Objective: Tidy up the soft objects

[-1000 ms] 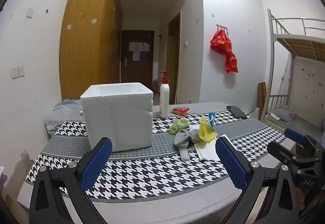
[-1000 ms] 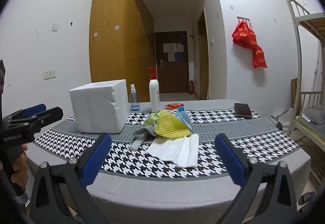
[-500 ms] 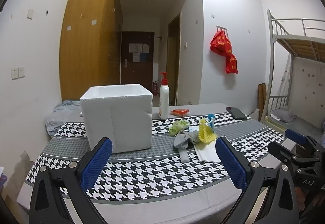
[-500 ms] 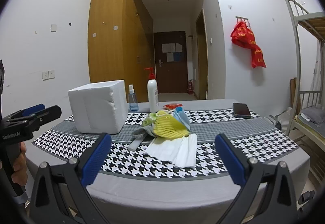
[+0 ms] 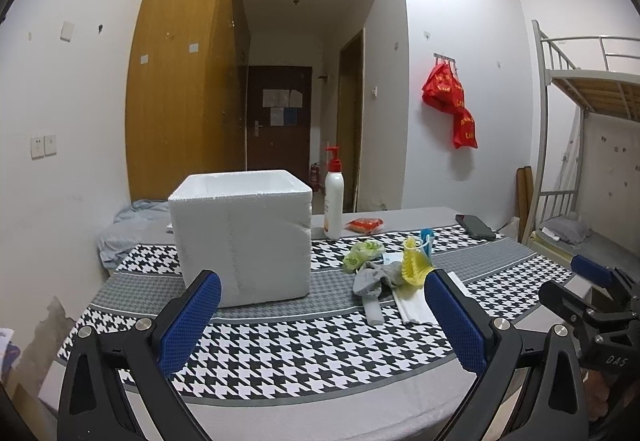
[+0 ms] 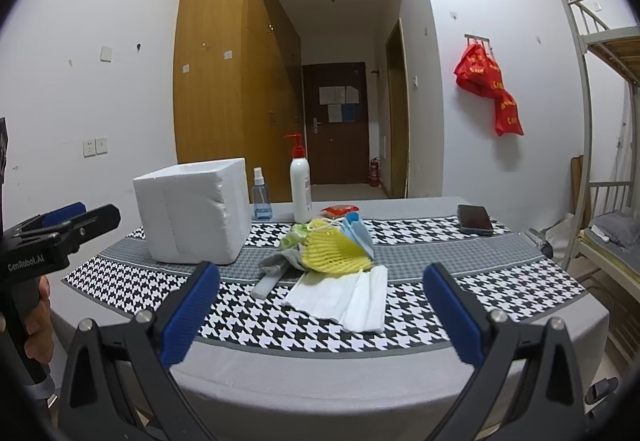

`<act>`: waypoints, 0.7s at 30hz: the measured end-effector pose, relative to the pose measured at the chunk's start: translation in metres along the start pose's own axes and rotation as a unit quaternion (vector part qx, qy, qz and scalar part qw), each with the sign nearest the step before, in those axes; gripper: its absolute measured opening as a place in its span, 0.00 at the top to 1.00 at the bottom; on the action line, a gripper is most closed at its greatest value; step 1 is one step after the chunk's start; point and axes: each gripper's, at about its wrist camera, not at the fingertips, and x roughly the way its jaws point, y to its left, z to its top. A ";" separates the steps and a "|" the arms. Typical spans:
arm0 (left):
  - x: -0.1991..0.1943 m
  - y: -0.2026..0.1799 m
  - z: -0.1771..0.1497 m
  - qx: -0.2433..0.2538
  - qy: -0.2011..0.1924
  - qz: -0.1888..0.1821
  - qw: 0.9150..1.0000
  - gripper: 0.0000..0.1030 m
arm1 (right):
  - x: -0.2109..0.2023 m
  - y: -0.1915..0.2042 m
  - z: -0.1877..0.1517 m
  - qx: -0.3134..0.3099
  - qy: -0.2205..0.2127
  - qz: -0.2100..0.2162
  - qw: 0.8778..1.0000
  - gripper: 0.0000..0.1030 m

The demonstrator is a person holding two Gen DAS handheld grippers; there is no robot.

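Your right gripper (image 6: 320, 311) stood wide open, empty, pile of soft objects (image 6: 332, 253) straight ahead on table (image 6: 520, 301), well apart. Your left gripper (image 5: 320, 321) likewise open, empty; pile lay ahead-right, foam box (image 5: 244, 237) ahead-left. Right gripper better aligned.

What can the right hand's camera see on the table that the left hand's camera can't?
Only the right wrist view shows the small blue spray bottle; in the left view the white foam box stands where it would be. Only the left wrist view shows the bluish cloth heap behind the box. Both show the box, the pump bottle, the phone and the pile of soft things.
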 end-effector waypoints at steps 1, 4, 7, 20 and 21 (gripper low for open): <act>0.001 0.000 0.001 -0.001 0.002 -0.003 1.000 0.02 | 0.000 0.000 0.001 0.000 0.000 0.000 1.000 0.01; 0.003 0.000 0.001 0.000 0.003 -0.004 1.000 0.02 | 0.001 0.000 0.002 0.001 -0.002 -0.001 1.000 0.01; 0.003 -0.001 0.002 0.006 0.000 -0.008 1.000 0.02 | 0.001 0.001 0.002 -0.001 -0.003 -0.001 1.000 0.01; 0.018 0.010 0.012 -0.016 0.005 0.000 1.000 0.02 | 0.011 0.002 0.009 -0.004 -0.001 -0.002 1.000 0.01; 0.019 0.010 0.013 -0.017 0.005 0.000 1.000 0.02 | 0.013 0.001 0.009 -0.003 0.000 -0.003 1.000 0.01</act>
